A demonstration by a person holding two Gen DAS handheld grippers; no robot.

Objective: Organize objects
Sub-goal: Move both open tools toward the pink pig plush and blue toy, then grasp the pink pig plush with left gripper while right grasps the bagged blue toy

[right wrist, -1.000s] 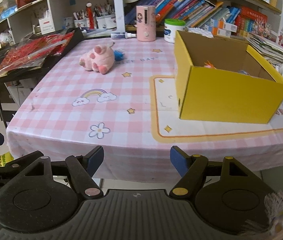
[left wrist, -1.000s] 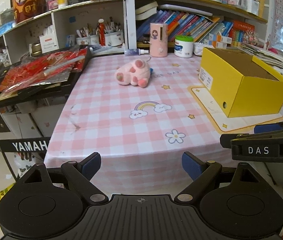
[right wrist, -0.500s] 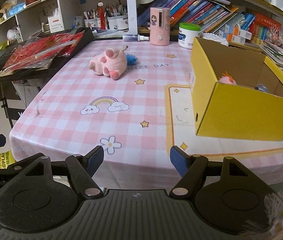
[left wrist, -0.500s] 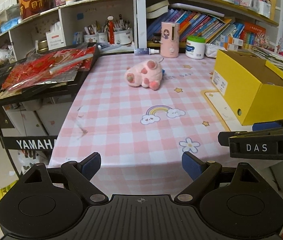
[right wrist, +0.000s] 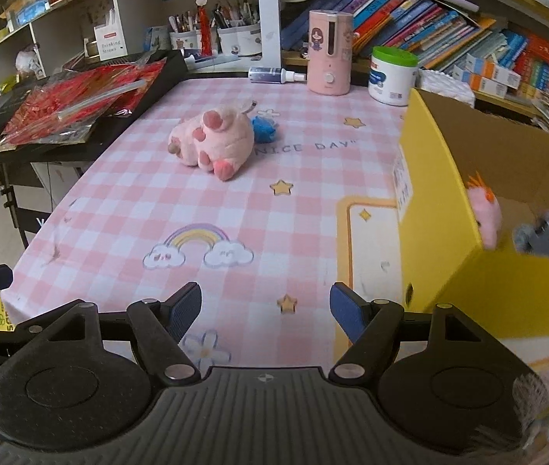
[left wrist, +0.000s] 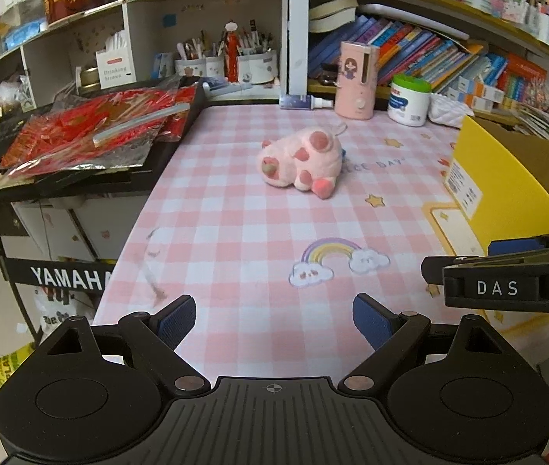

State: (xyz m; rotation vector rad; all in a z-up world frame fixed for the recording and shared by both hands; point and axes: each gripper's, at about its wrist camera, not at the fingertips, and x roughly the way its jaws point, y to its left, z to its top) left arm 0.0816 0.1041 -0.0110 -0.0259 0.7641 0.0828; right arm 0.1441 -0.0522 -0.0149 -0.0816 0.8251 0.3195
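Observation:
A pink plush pig lies on its side in the middle of the pink checked tablecloth, a small blue toy tucked behind it. At the right stands an open yellow box; a pink fuzzy toy and a grey object lie inside. My left gripper is open and empty over the table's near edge. My right gripper is also open and empty, near the box's front corner. It shows from the side in the left wrist view, the right gripper.
A keyboard covered with red foil packets abuts the table's left side. Along the back stand a pink dispenser, a green-lidded tub, a spray bottle and shelves of books and pen cups. The floor drops off left of the table.
Both grippers have moved forward over the table, so the pig and the yellow box look nearer and larger. Both sets of jaws kept the same width.

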